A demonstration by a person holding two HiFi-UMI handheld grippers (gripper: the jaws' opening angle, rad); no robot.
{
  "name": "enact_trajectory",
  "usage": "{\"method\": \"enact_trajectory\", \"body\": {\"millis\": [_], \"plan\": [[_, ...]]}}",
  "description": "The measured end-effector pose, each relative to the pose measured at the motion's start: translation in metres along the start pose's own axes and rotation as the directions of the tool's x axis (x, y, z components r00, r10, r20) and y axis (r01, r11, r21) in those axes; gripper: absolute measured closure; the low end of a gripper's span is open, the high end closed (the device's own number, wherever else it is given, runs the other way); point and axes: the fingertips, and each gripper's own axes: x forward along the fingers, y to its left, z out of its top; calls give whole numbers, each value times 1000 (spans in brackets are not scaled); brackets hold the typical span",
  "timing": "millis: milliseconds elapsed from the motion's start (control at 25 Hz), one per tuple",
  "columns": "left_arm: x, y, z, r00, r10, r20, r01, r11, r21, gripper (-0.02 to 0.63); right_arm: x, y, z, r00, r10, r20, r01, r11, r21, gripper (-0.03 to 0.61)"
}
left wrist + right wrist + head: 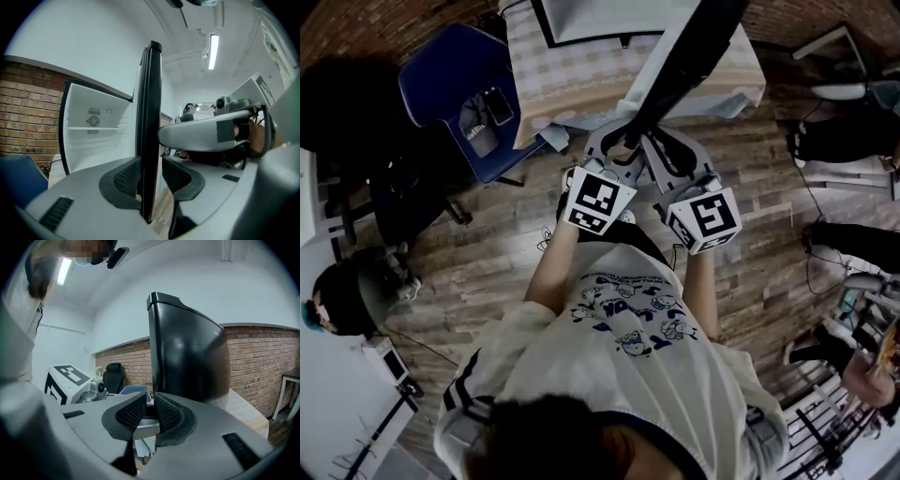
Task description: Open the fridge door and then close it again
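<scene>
The black fridge door (684, 56) stands swung open, and both grippers meet at its free edge. In the left gripper view the door (151, 117) runs edge-on between the jaws of my left gripper (150, 185). The left pad lies against the door and the right pad stands a little off it. Behind it the white fridge interior (93, 126) shows a bare shelf. My right gripper (151, 413) has its pads nearly together, pinching the rim of the door (187, 357). From above, the left gripper (614, 141) and right gripper (652, 141) sit side by side.
A table with a checked cloth (572, 66) stands just behind the door. A blue chair (459, 75) with small items on it is at the left. Brick wall (28, 112) flanks the fridge. Other people's legs and cables (853, 244) are at the right.
</scene>
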Motion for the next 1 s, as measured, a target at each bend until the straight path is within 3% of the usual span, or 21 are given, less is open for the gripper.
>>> {"method": "enact_trajectory", "body": {"millis": [320,1000], "plan": [[-12,70,-4,998,54,14,-53,998,-46,473,64,21,11,999,39,-18,-39,999,-14,506],[-12,185,-2,998,56,-7,-57,997,-48,476,172,35,35,997,74,-12,-74,997,14,506]]}}
